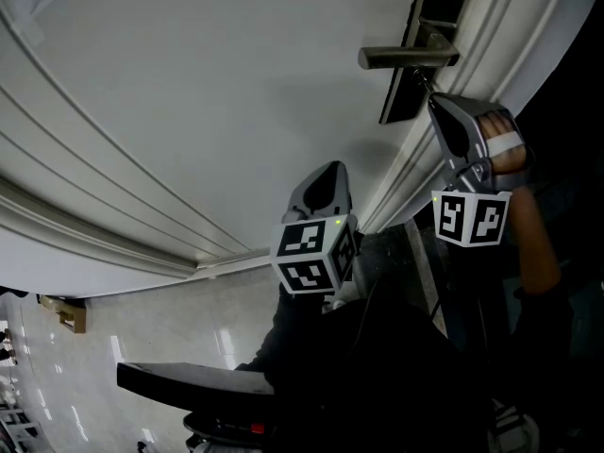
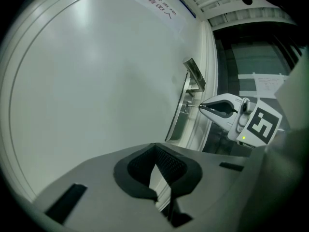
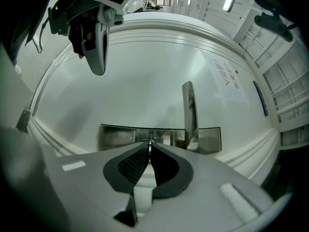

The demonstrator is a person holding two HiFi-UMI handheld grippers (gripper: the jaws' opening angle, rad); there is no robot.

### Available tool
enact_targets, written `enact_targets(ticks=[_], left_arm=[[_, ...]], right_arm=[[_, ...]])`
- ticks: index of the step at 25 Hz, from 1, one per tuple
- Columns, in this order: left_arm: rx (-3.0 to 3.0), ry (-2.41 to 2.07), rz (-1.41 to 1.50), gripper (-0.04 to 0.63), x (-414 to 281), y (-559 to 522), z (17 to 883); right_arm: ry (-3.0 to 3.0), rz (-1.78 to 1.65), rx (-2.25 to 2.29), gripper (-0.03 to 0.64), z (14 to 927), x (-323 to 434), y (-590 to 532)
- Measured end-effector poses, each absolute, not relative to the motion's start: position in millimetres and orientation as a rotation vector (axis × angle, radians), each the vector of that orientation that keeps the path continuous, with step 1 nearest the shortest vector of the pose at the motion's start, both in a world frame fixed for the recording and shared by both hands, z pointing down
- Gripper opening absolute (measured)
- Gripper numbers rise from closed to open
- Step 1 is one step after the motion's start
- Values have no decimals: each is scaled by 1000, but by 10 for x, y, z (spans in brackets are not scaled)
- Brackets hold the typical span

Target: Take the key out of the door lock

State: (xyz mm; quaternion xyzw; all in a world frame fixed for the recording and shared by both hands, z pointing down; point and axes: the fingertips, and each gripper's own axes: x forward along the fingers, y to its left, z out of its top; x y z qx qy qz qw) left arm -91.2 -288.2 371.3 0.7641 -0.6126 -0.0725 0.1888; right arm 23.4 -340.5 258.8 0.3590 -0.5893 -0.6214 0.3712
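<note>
Our left gripper (image 2: 155, 150) hangs idle, jaws closed on nothing; our right gripper (image 3: 149, 149) pinches the key (image 3: 150, 142), which sits in the lock plate (image 3: 118, 134) under the handle (image 3: 189, 105). We judge the grip made, so next comes a straight pull back, no twist. Behind stands the white panelled door (image 3: 145, 76) in a dim room.

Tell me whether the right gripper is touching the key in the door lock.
Touching. The right gripper view shows the right gripper with its jaws shut on the key, a thin metal strip pinched between them just in front of the lock plate.
</note>
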Motion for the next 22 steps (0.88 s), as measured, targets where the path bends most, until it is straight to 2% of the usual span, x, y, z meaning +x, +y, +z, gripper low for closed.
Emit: enact_targets(ticks=[22], left_arm=[[2148,-1719,-214,-1,-888,-2846,3698]], right_arm=[[-1517,-1591,927,12,2621,261,-3353]])
